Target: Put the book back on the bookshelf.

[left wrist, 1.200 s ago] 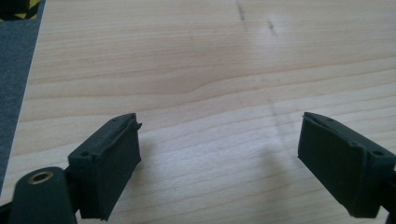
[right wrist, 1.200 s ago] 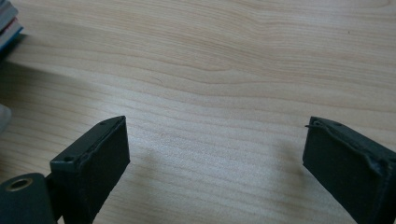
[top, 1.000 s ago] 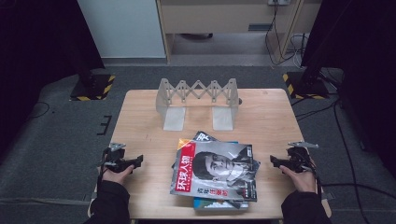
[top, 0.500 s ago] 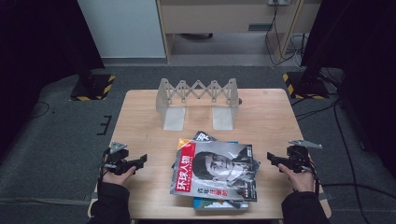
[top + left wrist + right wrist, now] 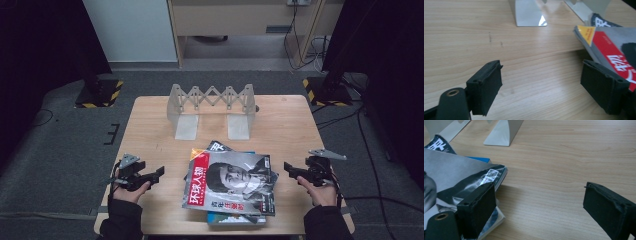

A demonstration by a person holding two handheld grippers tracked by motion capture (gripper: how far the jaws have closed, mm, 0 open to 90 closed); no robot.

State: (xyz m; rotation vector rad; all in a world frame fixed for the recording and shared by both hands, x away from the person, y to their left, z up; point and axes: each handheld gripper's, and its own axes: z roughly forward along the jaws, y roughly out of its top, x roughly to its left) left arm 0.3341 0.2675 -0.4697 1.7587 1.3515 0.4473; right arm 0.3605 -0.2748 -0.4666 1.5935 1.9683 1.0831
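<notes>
A loose stack of magazines [image 5: 230, 187] lies on the wooden counter [image 5: 150, 130] near its 6 o'clock edge, midway between the two hands. The top magazine [image 5: 235, 182] has a grey cover with a portrait and a red band with white characters down its 9 o'clock side; a blue-edged issue [image 5: 235, 219] pokes out beneath it toward 6 o'clock, and a dark cover [image 5: 216, 146] peeks out at 12 o'clock.

The left claw [image 5: 159, 173] sits at 9 o'clock of the stack, near it but apart, held low over the counter and pointing toward the magazines. In the left gripper view the left claw [image 5: 549, 85] is released, jaws spread wide with bare wood between them, and the red-banded corner of the top magazine [image 5: 609, 47] lies just beside the jaw on the view's right.

The right claw [image 5: 289, 168] is at 3 o'clock of the stack, pointing back at it. In the right gripper view the right claw [image 5: 539, 205] is likewise released and holds nothing; the jaw on the view's left overlaps the glossy corner of the stack [image 5: 474, 180], though contact cannot be told.

At 12 o'clock on the counter stands an extendable metal book rack [image 5: 212, 107] with a scissor lattice and two flat base plates, well apart from the stack.
</notes>
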